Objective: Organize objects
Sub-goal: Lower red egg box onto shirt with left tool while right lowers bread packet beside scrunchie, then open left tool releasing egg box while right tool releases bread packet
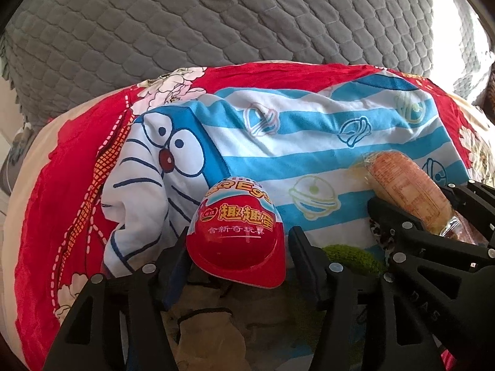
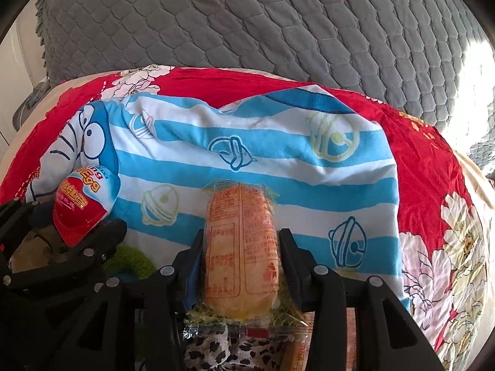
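Note:
My left gripper point(image 1: 239, 247) is shut on a red and white toy egg point(image 1: 236, 228) with yellow Chinese lettering. It holds the egg above the blue and white striped cartoon cloth point(image 1: 278, 142). My right gripper point(image 2: 241, 247) is shut on a wrapped orange bread roll point(image 2: 241, 247) in clear printed plastic. The roll also shows at the right of the left wrist view point(image 1: 405, 188). The egg shows at the left of the right wrist view point(image 2: 83, 207). The two grippers are side by side, close together.
A red floral cover point(image 2: 433, 160) lies under the striped cloth point(image 2: 247, 142). A grey quilted blanket point(image 2: 263, 21) fills the back. A green fuzzy item point(image 1: 352, 256), a leopard-print item point(image 2: 216, 352) and tan paper point(image 1: 213, 327) lie below the grippers.

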{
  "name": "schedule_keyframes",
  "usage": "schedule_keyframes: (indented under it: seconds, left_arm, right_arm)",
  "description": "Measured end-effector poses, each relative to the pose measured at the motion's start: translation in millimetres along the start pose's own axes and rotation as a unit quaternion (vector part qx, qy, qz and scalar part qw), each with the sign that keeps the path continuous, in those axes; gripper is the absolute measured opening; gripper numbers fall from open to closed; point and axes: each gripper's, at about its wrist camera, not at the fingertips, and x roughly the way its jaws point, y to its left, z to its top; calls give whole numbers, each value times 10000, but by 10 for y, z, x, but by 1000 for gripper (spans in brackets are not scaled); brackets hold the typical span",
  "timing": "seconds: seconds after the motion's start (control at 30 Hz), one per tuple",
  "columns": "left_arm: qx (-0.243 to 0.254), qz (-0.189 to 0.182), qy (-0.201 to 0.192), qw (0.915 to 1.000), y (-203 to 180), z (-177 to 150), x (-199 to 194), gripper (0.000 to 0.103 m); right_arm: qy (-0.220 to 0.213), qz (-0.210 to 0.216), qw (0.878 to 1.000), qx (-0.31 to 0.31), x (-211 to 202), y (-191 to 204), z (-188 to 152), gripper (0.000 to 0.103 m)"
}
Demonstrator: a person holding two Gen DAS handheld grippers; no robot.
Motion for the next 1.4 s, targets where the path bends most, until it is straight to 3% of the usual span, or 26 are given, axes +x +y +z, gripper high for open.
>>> schedule_keyframes:
  seconds: [0.37, 1.4]
  left_arm:
    - [25, 65, -139, 9999, 41, 28, -191, 74]
    - [-124, 168, -472, 9987, 182, 53, -675, 82]
  right_arm:
    - [-70, -21, 9998, 208, -135, -78, 19, 58]
    - [-373, 218, 9983, 395, -596, -85, 75, 66]
